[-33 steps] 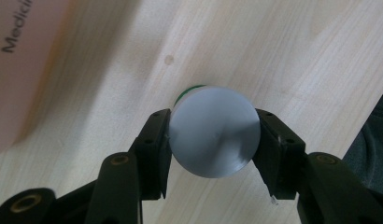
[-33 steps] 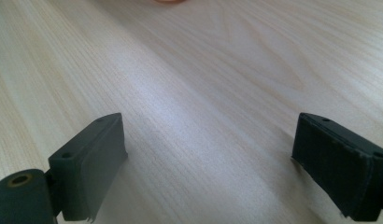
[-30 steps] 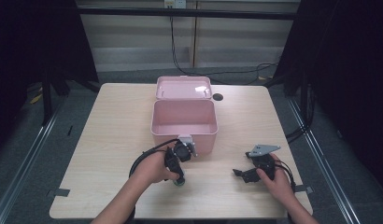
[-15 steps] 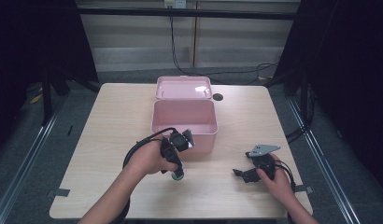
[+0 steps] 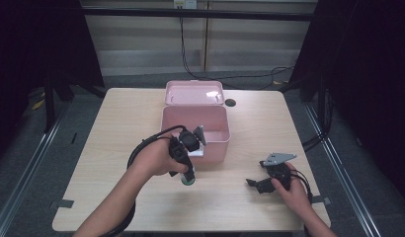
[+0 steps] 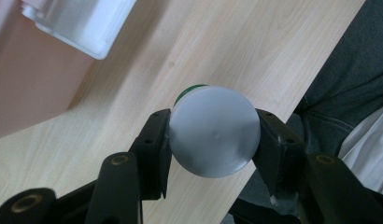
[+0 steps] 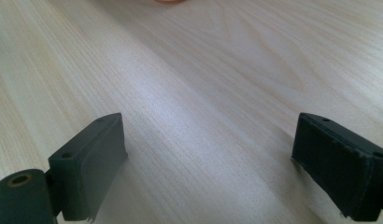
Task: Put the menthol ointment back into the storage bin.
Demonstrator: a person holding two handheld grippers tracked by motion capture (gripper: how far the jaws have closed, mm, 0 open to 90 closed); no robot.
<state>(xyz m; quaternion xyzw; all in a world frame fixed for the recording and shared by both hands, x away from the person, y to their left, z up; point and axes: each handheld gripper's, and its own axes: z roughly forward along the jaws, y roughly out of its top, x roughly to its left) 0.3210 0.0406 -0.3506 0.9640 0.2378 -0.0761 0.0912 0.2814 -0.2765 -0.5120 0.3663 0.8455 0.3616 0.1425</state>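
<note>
Well, round grey-capped green bottle

Matt pale wood-grain table; glossy pink plastic box; smooth matt grey jar.

1. You have one table, light wood.
2. You have one pink box on it, with one lid swung open behind it.
3. You have one white label or card on the front of the box.
4. You have one small round container, white-based with green at its far end.
5. You have one small dark disc on the table beside the lid.
6. You hold two grippers: the left gripper and the right gripper, each with two black fingers.
</note>
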